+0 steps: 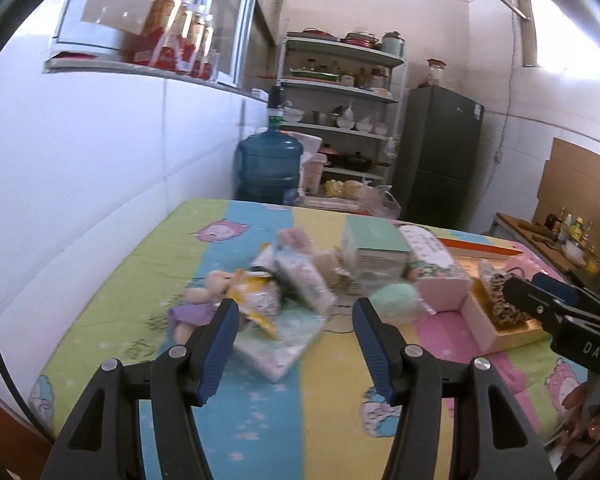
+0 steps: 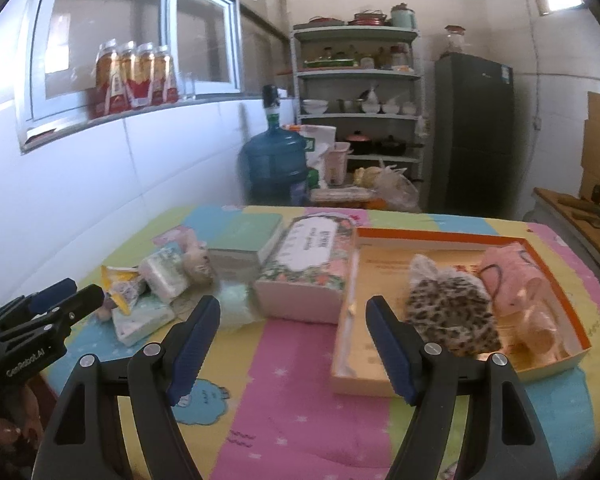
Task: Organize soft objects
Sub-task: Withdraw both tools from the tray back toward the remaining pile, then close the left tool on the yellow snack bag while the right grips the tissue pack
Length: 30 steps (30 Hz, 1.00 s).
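1. Sorting soft things into the orange-rimmed box (image 2: 556,276), I judge the job partly done: a leopard-print pouch (image 2: 450,312) and a pink plush (image 2: 520,292) already lie inside.
2. Left on the bench (image 2: 300,380): a plush bunny (image 1: 204,296), a mint pom (image 1: 394,304) and tissue packs (image 1: 304,280), piled well apart from the box.
3. My left hand-held gripper (image 1: 292,312) and right hand-held gripper (image 2: 292,312) both hover wide, holding nothing.

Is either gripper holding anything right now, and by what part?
Nothing is held. The left gripper and right gripper are both open and empty above the striped tablecloth.
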Tool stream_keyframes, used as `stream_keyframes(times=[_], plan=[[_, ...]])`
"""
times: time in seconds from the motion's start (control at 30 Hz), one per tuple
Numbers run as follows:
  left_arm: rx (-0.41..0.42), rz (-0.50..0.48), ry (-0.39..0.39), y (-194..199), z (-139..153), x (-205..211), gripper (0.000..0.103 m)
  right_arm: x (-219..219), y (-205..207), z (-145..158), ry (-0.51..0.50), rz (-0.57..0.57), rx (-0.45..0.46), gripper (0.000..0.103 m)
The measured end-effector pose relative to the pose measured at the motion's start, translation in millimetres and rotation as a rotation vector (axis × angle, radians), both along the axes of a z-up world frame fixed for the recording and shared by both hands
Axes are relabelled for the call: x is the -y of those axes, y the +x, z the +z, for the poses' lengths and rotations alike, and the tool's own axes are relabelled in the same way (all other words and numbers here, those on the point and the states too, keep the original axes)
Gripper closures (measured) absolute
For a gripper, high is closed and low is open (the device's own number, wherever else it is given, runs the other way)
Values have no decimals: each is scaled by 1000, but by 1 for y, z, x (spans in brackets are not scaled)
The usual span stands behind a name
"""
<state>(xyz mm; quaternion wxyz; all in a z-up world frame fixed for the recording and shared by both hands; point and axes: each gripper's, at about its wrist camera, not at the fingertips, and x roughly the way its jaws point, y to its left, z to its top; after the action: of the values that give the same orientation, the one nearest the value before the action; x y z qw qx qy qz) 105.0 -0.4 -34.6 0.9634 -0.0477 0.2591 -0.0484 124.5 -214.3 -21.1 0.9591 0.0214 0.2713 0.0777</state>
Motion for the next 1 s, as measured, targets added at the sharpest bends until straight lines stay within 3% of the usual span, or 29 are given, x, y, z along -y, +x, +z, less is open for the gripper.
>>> stream_keyframes(times=[0.43, 0.73, 1.0], plan=[[-19, 36, -25, 3, -14, -41, 44, -55, 18, -16, -1, 114, -48, 26], [-34, 60, -52, 17, -19, -57, 44, -100, 48, -27, -3, 282, -60, 26], [-43, 75, -67, 30, -24, -71, 44, -138, 87, -43, -99, 307, -99, 27]])
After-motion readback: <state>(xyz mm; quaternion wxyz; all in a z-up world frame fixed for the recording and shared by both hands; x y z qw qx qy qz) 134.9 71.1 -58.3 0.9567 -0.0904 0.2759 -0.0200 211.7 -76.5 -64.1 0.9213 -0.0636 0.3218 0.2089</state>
